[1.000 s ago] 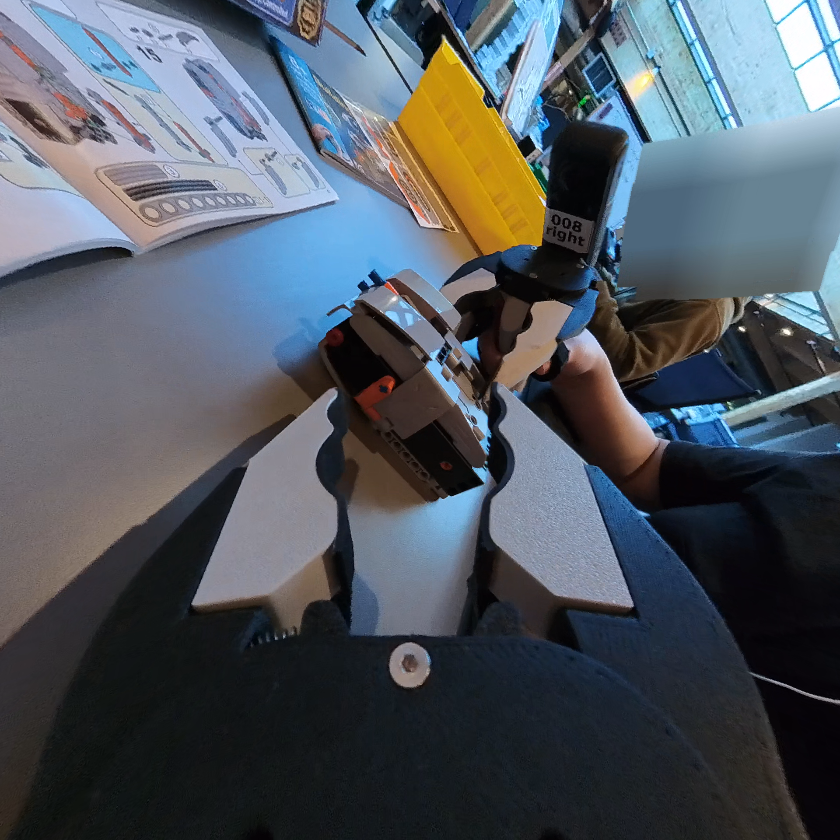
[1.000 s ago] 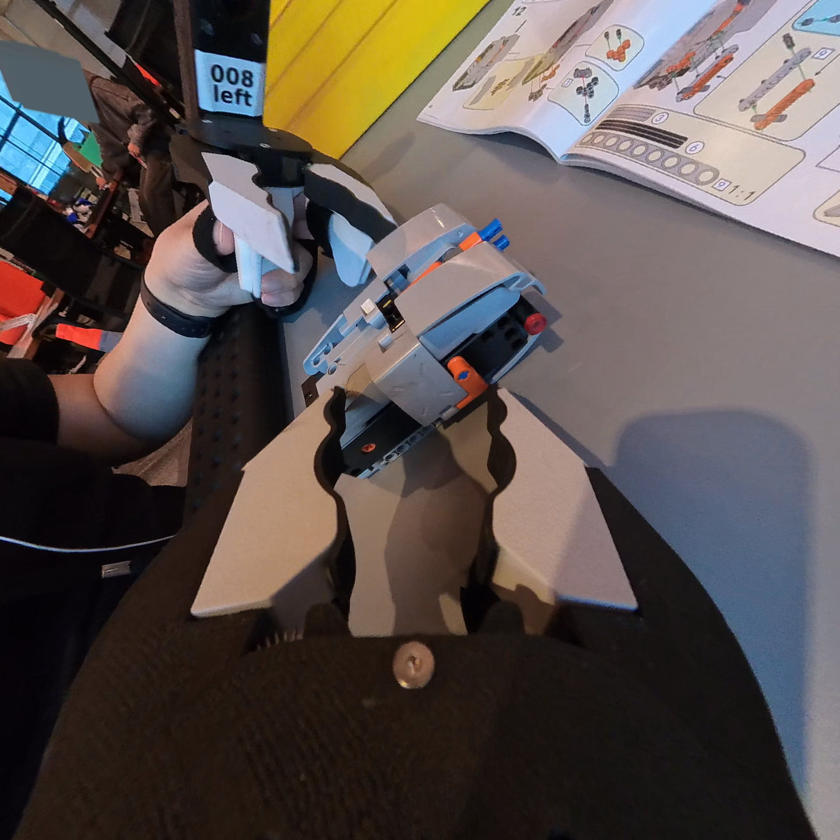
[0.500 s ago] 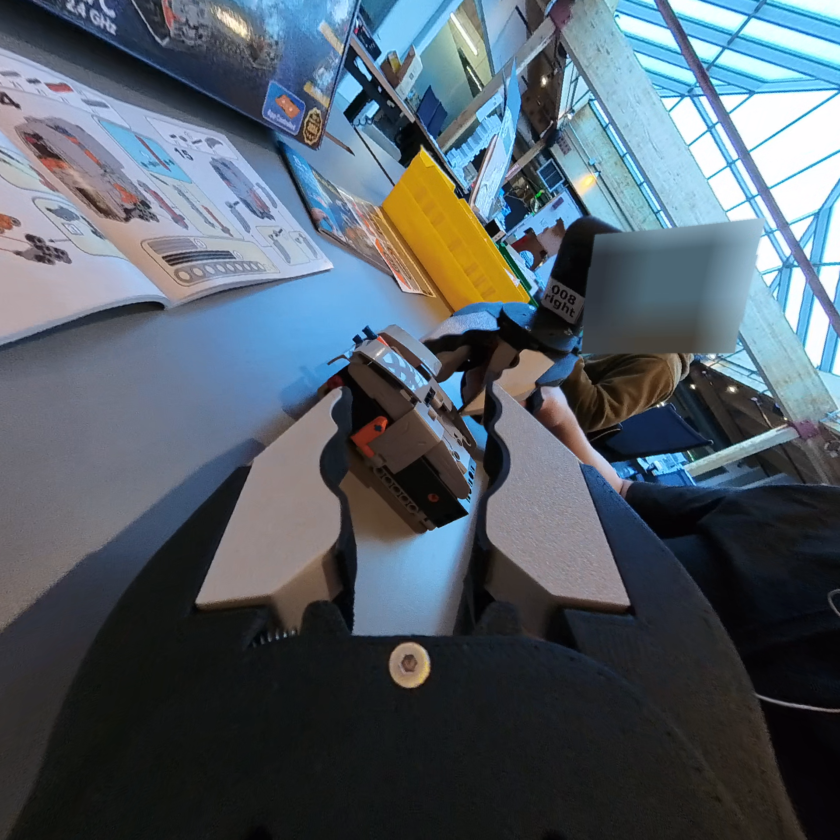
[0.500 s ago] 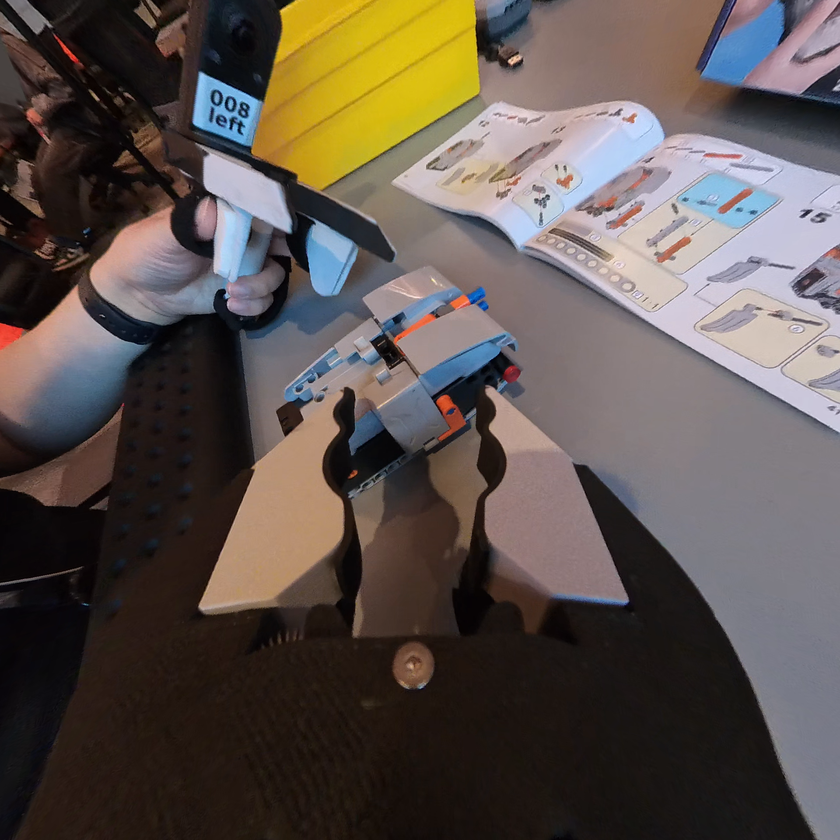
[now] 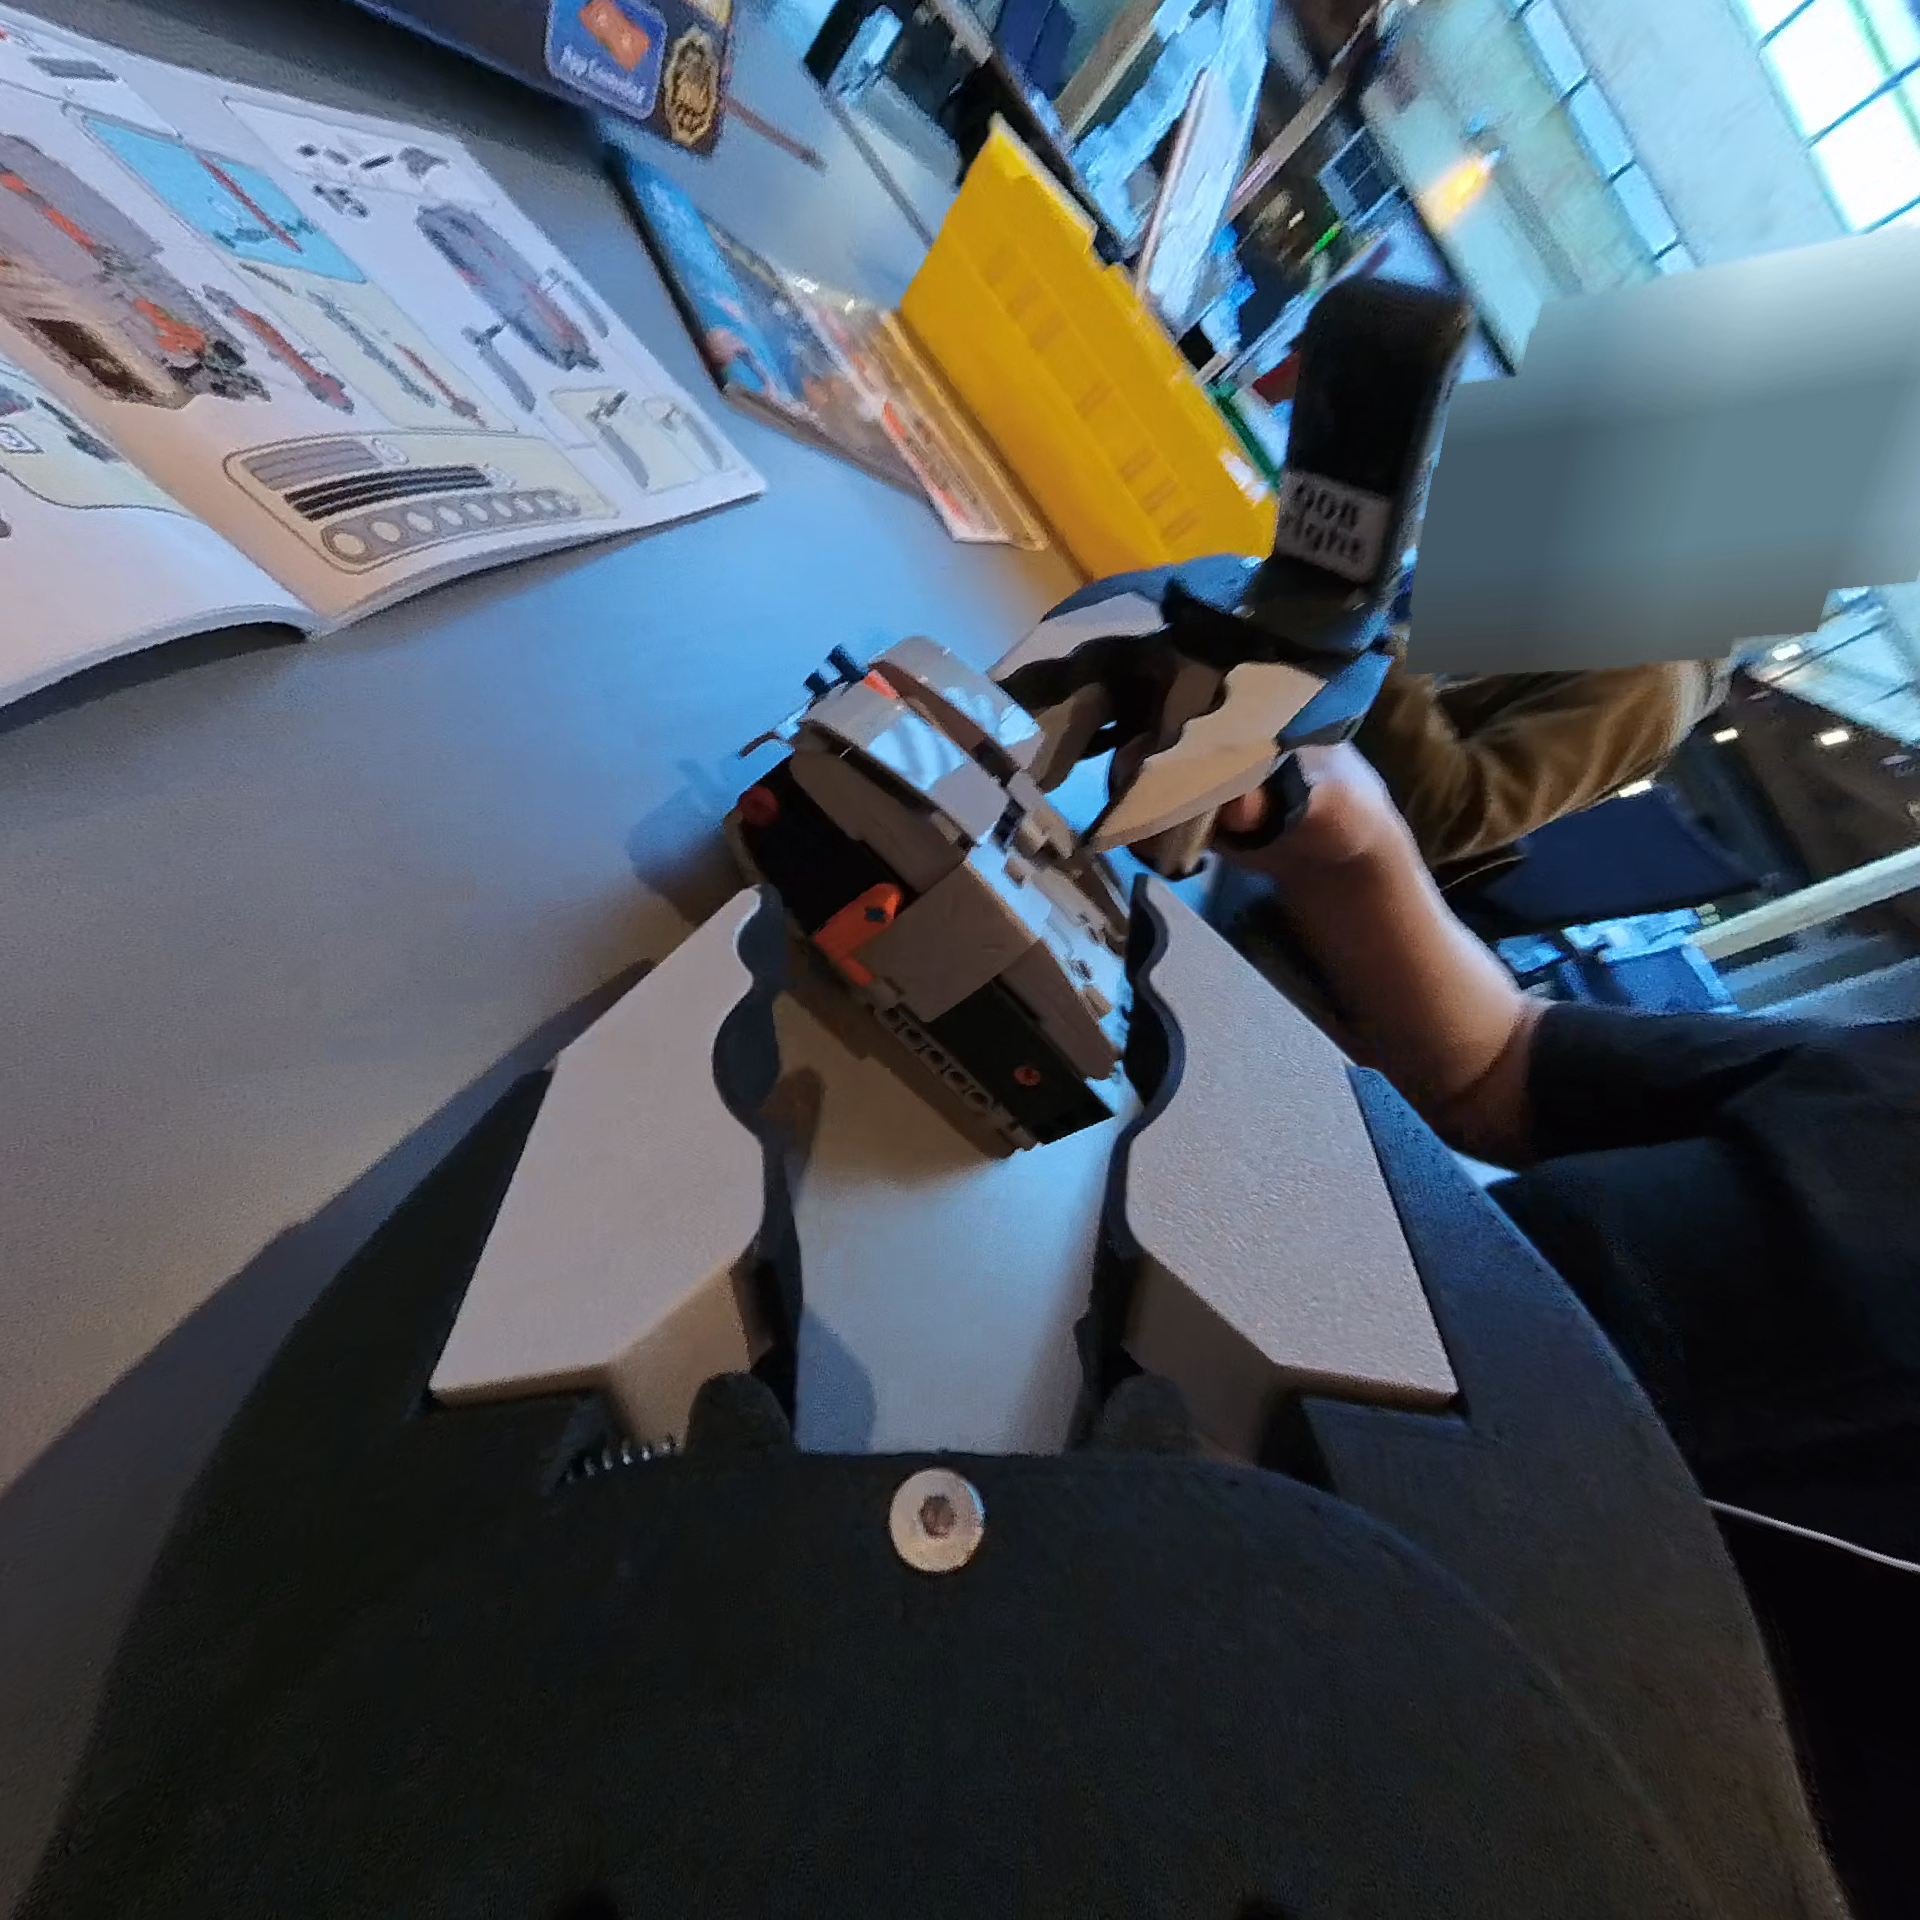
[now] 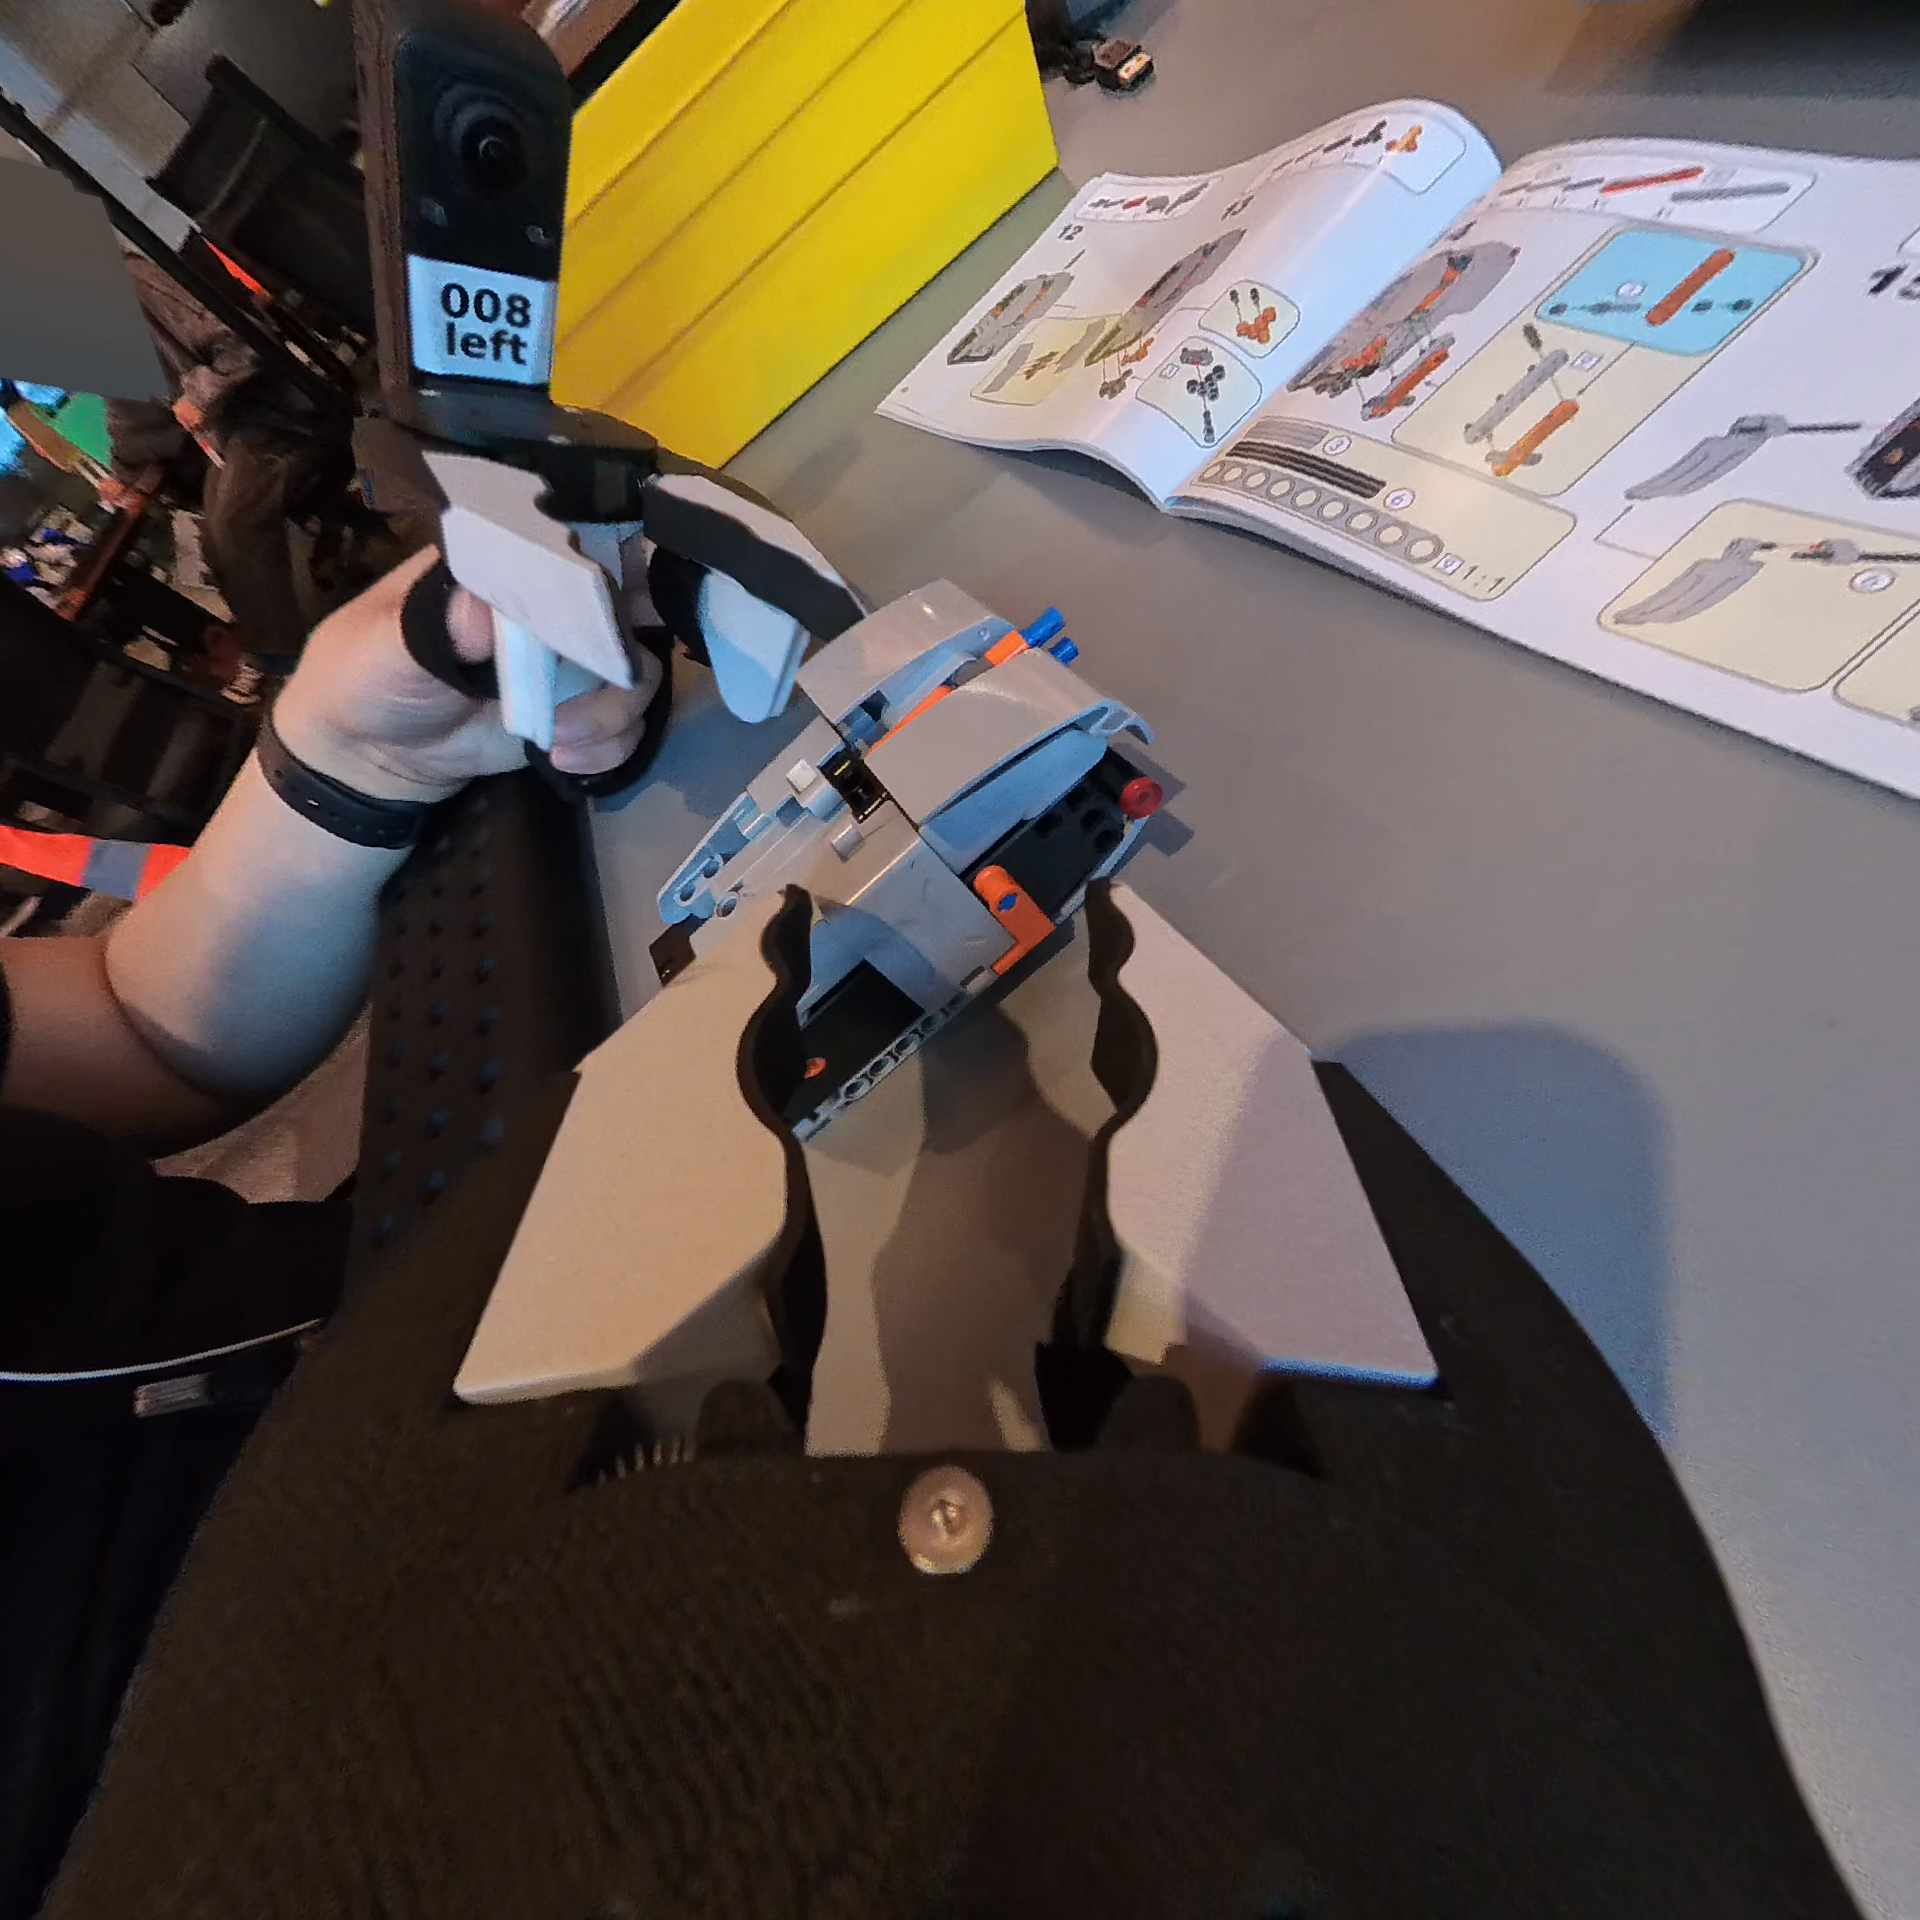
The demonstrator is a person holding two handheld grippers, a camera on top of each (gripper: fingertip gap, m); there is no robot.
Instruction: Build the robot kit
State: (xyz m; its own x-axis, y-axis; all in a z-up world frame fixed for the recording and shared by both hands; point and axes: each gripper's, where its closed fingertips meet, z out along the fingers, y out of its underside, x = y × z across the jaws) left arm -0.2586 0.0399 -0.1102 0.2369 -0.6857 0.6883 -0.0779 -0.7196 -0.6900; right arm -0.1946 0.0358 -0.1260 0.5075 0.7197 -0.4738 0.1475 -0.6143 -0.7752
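A brick-built model (image 5: pixel 935 914) of grey panels, black body and orange and red pins lies on the grey table (image 5: pixel 312 883) near its edge. My left gripper (image 5: pixel 945 904) is open, its two fingers either side of one end of the model. My right gripper (image 6: pixel 945 899) is open around the other end of the model (image 6: pixel 935 831); the left pad is close to the black body and a gap shows at the right finger. The right gripper (image 5: pixel 1081 769) also shows at the model's far end in the left wrist view. In the right wrist view the left gripper (image 6: pixel 644 707) stands over its rear panel.
An open instruction booklet (image 6: pixel 1455 364) lies beyond the model, also seen in the left wrist view (image 5: pixel 312 395). A yellow bin (image 6: pixel 790 208) stands at the back. A dark box (image 5: pixel 623 62) and a flat printed pack (image 5: pixel 800 343) lie farther off. A black perforated strip (image 6: pixel 447 987) runs along the table edge. One gripper's finger ends stand about 8 cm off the other's.
Half a second ago both grippers had tilted and drawn back from the model; now both are low and close around it again. The model lies where it was. The finger gaps are unchanged.
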